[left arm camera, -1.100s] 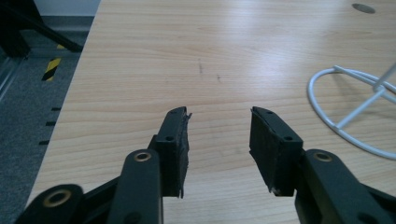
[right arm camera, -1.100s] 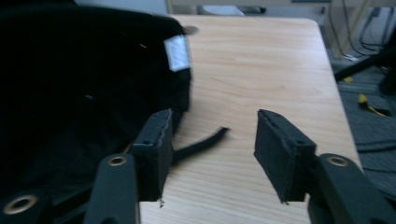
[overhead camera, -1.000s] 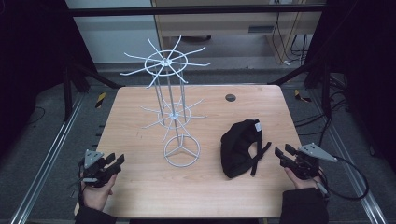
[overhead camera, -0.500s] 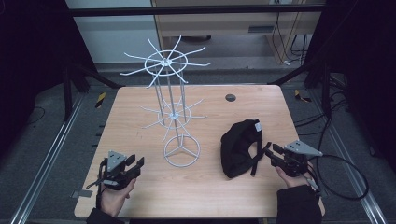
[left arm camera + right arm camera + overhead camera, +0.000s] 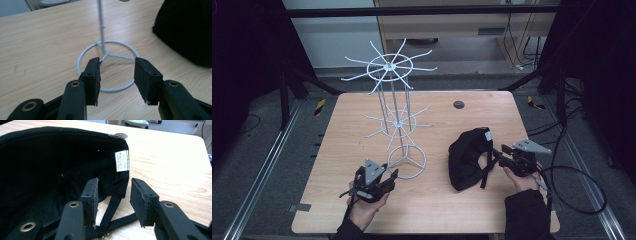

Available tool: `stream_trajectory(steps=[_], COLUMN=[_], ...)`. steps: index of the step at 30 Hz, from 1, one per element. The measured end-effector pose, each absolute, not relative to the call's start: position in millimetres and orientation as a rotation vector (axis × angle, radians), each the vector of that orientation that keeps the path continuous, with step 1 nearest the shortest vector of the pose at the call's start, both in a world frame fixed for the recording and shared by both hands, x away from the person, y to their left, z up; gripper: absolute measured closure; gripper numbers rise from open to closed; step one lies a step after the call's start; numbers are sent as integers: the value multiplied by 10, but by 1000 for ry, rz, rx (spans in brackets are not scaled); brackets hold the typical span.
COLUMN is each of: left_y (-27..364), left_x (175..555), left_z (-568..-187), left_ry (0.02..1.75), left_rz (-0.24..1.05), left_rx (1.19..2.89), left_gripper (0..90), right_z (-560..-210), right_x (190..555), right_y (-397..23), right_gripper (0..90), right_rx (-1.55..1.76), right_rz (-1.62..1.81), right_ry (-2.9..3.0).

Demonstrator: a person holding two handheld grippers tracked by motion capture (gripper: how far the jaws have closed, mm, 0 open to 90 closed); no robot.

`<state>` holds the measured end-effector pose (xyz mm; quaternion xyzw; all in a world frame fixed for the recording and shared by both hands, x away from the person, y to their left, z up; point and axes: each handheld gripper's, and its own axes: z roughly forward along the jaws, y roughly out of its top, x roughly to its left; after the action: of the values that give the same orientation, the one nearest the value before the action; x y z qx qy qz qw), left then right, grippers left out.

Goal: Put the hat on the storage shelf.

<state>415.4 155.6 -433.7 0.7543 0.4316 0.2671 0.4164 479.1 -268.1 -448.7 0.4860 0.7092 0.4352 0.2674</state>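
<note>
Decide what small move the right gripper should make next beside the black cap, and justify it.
Probably ease the right gripper forward and close on the black cap at its rear edge: the jaws stand open, the strap lies between them, nothing is gripped, and the left gripper waits open at the wire stand.

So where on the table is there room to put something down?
The far right corner past the dark disc, and the left strip beside the wire stand, are bare. It's crowded in front, between the stand's ring base and the black cap.
</note>
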Motion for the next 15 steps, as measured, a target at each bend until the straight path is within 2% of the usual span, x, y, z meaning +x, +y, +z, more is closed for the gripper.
stream_trajectory(steps=[5, 15], left_y=[1213, 601], left_x=[4202, 4260], left_z=[-4339, -4379], left_ry=[1031, 945], left_rz=[626, 559], left_rx=[1920, 1962], left_gripper=[521, 377], right_z=[-4520, -4592], right_x=[4906, 5141], right_y=[-2710, -2712], right_gripper=[579, 564], right_rx=[1335, 1336], right_rz=[1196, 1197], right_ry=[1911, 1932])
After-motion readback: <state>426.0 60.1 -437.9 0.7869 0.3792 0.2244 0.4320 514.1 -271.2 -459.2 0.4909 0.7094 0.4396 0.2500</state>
